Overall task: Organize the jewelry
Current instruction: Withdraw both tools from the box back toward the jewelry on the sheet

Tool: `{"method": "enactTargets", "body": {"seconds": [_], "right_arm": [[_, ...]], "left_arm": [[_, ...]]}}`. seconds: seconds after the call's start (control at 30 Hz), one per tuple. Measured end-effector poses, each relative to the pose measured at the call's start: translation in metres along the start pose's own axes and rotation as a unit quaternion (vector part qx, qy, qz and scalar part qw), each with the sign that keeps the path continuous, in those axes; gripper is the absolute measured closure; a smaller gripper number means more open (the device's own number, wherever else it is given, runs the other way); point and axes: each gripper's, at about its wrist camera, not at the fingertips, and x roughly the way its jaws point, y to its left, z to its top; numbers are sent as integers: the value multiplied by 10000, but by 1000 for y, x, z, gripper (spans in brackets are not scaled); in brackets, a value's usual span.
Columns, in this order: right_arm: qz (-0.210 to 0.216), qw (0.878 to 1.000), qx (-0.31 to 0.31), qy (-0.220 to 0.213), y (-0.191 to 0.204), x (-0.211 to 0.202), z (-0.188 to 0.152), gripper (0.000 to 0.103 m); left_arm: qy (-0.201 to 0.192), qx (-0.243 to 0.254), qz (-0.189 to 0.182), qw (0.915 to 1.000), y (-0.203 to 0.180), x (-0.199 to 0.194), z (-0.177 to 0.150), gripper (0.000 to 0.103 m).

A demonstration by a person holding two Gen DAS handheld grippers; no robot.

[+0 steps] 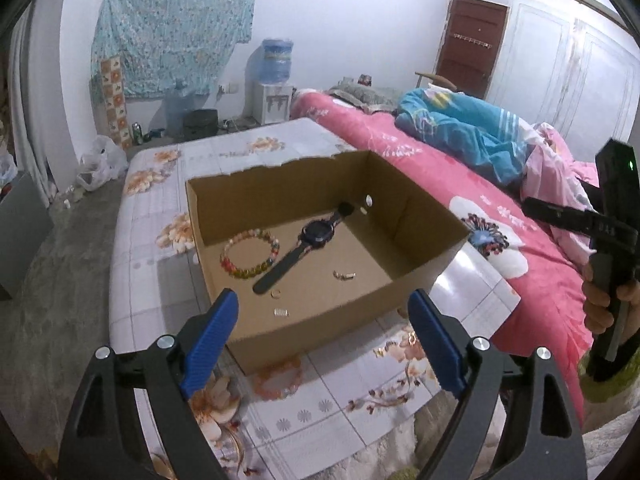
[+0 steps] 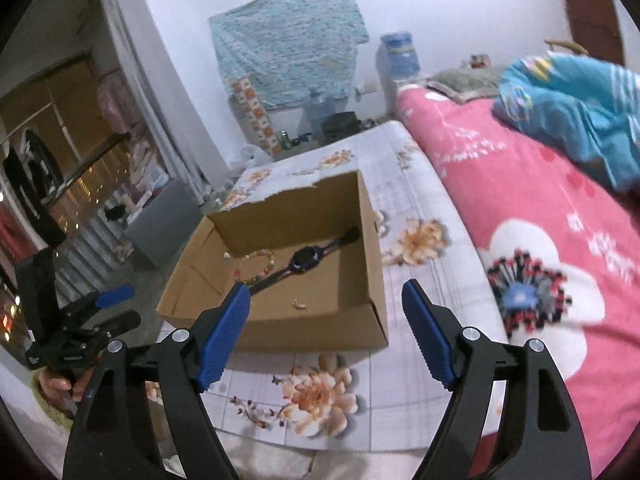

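Brown box (image 1: 420,216), multicoloured bead bracelet (image 1: 250,254)

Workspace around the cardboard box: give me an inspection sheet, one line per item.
Surface: floral tablecloth covering the table, beside a pink bed.
Job's things: open cardboard box holding a black watch, beaded bracelet, small ring and two small metal pieces.
Clutter: nothing seen on the cloth outside the box.
Grippers: left gripper and right gripper both open, empty, short of the box.
Cables: nothing seen.
Surroundings: water dispenser, blue blanket, brown door.
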Motion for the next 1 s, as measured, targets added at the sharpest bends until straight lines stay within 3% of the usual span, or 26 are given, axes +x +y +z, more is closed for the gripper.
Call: {"method": "enactTargets", "body": {"seconds": [0.43, 1.0], "right_arm": [[43, 9967, 774, 239, -20, 4, -54, 27], [218, 9956, 874, 268, -26, 5, -61, 27]], "left_arm": [[245, 77, -396, 9989, -23, 6, -28, 18], [528, 73, -803, 9953, -43, 21, -30, 18]]}}
